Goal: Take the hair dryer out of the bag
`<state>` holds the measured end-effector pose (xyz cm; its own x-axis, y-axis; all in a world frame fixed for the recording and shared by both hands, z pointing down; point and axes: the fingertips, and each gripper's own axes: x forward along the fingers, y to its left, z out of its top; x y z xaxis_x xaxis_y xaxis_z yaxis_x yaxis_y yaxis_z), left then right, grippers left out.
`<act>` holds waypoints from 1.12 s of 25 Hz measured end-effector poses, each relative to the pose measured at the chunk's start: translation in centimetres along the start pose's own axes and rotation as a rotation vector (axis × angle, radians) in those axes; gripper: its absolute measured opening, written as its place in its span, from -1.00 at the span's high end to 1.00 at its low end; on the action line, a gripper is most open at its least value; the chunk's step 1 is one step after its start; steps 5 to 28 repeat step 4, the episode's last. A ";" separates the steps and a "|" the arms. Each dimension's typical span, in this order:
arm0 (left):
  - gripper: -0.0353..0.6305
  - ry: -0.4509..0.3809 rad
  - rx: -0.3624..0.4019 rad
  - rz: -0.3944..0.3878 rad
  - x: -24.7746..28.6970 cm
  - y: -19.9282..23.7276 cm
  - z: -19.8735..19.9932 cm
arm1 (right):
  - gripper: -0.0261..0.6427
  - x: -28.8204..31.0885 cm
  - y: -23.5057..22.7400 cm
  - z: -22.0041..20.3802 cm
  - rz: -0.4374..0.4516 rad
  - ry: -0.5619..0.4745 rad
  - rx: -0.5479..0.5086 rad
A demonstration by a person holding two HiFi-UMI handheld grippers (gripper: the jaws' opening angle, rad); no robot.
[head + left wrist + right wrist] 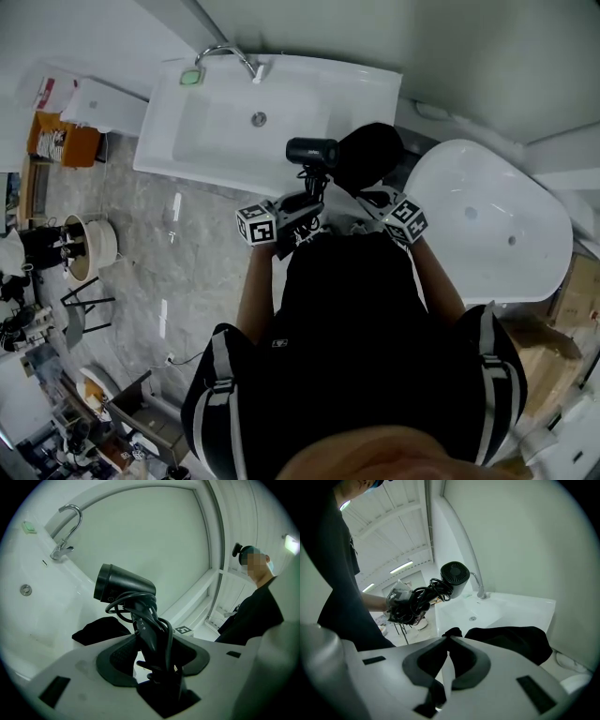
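The hair dryer (pixel 124 585) is being held outside the bag (pixel 511 641), over the near right part of the sink (pixel 225 131). Its handle, with the cord wound round it, is being clamped between the jaws of the left hand-held gripper (pixel 154 656), and its barrel is being carried above them. The jaws of the right hand-held gripper (pixel 447 641) are being pressed together on an edge of the black bag. The bag is being seen just right of the hair dryer, between the sink and the bathtub (pixel 497 225).
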<state>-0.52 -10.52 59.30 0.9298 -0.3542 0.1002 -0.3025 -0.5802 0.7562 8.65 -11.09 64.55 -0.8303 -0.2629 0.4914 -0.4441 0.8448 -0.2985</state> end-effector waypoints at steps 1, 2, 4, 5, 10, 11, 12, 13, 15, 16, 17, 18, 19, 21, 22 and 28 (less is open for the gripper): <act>0.29 -0.002 -0.005 0.005 -0.2 -0.1 -0.3 | 0.71 0.2 0.3 -0.1 0.007 0.001 0.002; 0.29 -0.004 -0.010 0.011 -0.3 -0.2 -0.5 | 0.71 0.3 0.7 -0.2 0.014 0.003 0.001; 0.29 -0.008 -0.019 0.026 -0.7 -0.4 -0.8 | 0.71 0.6 1.2 -0.2 0.028 0.008 -0.004; 0.29 -0.008 -0.019 0.026 -0.7 -0.4 -0.8 | 0.71 0.6 1.2 -0.2 0.028 0.008 -0.004; 0.29 -0.008 -0.019 0.026 -0.7 -0.4 -0.8 | 0.71 0.6 1.2 -0.2 0.028 0.008 -0.004; 0.29 -0.008 -0.019 0.026 -0.7 -0.4 -0.8 | 0.71 0.6 1.2 -0.2 0.028 0.008 -0.004; 0.29 -0.008 -0.019 0.026 -0.7 -0.4 -0.8 | 0.71 0.6 1.2 -0.2 0.028 0.008 -0.004; 0.29 -0.008 -0.019 0.026 -0.7 -0.4 -0.8 | 0.71 0.6 1.2 -0.2 0.028 0.008 -0.004; 0.29 -0.008 -0.019 0.026 -0.7 -0.4 -0.8 | 0.71 0.6 1.2 -0.2 0.028 0.008 -0.004; 0.29 -0.008 -0.019 0.026 -0.7 -0.4 -0.8 | 0.71 0.6 1.2 -0.2 0.028 0.008 -0.004; 0.29 -0.008 -0.019 0.026 -0.7 -0.4 -0.8 | 0.71 0.6 1.2 -0.2 0.028 0.008 -0.004; 0.29 -0.008 -0.019 0.026 -0.7 -0.4 -0.8 | 0.71 0.6 1.2 -0.2 0.028 0.008 -0.004; 0.29 -0.008 -0.019 0.026 -0.7 -0.4 -0.8 | 0.71 0.6 1.2 -0.2 0.028 0.008 -0.004; 0.29 -0.008 -0.019 0.026 -0.7 -0.4 -0.8 | 0.71 0.6 1.2 -0.2 0.028 0.008 -0.004; 0.29 -0.008 -0.019 0.026 -0.7 -0.4 -0.8 | 0.71 0.6 1.2 -0.2 0.028 0.008 -0.004; 0.29 -0.008 -0.019 0.026 -0.7 -0.4 -0.8 | 0.71 0.6 1.2 -0.2 0.028 0.008 -0.004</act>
